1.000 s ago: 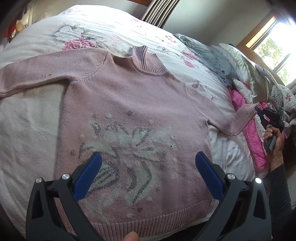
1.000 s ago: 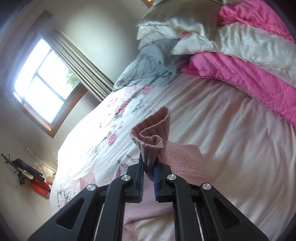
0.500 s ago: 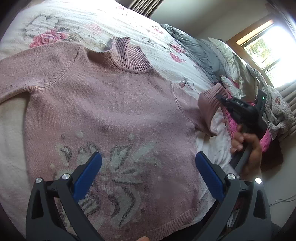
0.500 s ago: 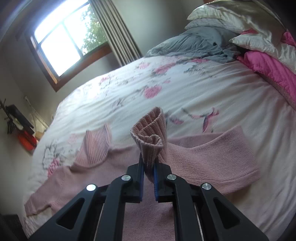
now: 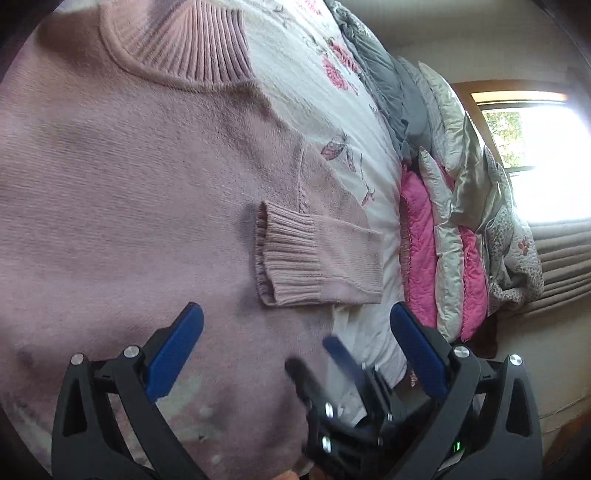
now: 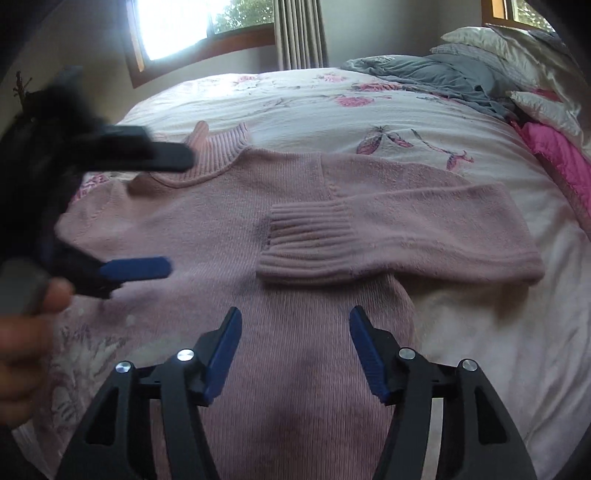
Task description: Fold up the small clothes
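Black arms tipped with blue pads frame the bottom of both wrist views. The right gripper (image 6: 294, 352) hangs with its jaws spread apart and nothing between them, just above the lower body of the pink sweater (image 6: 207, 229). The left gripper (image 5: 295, 350) is likewise spread wide and empty over the sweater's front; in its own view the right tool shows blurred between its fingers. Seen from the right wrist, the left tool is a blurred shape at the left edge, held by a hand (image 6: 22, 332).

Beyond the pads, the sweater lies flat and face up on the floral bedspread (image 6: 332, 110). Its long axis runs from the hem nearest the cameras to the ribbed turtleneck collar (image 6: 218, 147), which points away toward the far side of the bed. A pale knitted pattern (image 6: 85, 354) shows on the lower front. One sleeve (image 6: 424, 236) is folded back across the chest, lying crosswise to the body's axis: its ribbed cuff (image 6: 306, 247) rests near the middle of the chest, opening toward the far sleeve's side, while the fold of the sleeve sticks out past the sweater's side onto the bedspread.

Farther off, a grey blanket (image 6: 436, 79), pale pillows (image 6: 517, 51) and a pink quilt (image 6: 561, 162) are heaped at the bed's edge. Behind them stands a window (image 6: 195, 26) with curtains (image 6: 301, 33).
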Demonstrator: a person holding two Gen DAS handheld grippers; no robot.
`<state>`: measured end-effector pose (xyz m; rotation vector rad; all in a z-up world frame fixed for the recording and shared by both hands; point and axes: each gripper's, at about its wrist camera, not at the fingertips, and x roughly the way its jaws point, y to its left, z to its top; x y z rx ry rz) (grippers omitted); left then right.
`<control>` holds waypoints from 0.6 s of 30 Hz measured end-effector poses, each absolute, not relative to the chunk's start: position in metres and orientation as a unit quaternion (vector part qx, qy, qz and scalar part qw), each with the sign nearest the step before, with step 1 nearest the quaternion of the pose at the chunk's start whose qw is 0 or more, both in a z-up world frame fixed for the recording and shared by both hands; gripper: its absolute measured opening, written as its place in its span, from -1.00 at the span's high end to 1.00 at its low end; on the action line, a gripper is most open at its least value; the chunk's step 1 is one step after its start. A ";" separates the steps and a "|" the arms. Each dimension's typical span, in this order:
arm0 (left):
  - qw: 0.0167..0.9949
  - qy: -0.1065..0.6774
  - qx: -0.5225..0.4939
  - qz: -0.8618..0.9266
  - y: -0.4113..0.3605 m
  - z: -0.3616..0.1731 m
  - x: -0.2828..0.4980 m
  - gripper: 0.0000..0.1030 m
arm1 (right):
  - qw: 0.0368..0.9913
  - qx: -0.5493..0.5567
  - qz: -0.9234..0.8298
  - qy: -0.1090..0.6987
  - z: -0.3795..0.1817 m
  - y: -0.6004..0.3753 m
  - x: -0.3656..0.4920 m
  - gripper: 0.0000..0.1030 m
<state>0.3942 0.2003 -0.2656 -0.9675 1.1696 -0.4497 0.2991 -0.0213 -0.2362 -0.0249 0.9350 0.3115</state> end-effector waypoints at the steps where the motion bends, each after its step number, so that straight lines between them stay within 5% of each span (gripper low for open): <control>1: 0.693 0.533 -0.442 -0.201 0.194 -0.274 0.403 -0.94 | 0.878 0.007 0.153 0.453 -0.235 -0.030 0.285 -0.19; 11: 0.640 0.568 -0.476 -0.201 0.158 -0.307 0.453 -0.92 | 0.851 0.166 0.120 0.483 -0.239 -0.110 0.185 -0.24; 13: 0.641 0.577 -0.466 -0.197 0.157 -0.305 0.457 -0.78 | 0.841 0.205 0.113 0.488 -0.241 -0.122 0.176 -0.24; 15: 0.641 0.599 -0.443 -0.183 0.156 -0.304 0.461 0.43 | 0.835 0.226 0.109 0.489 -0.241 -0.129 0.167 -0.24; 18: 0.637 0.610 -0.439 -0.172 0.160 -0.305 0.463 0.89 | 0.835 0.227 0.107 0.489 -0.241 -0.131 0.160 -0.25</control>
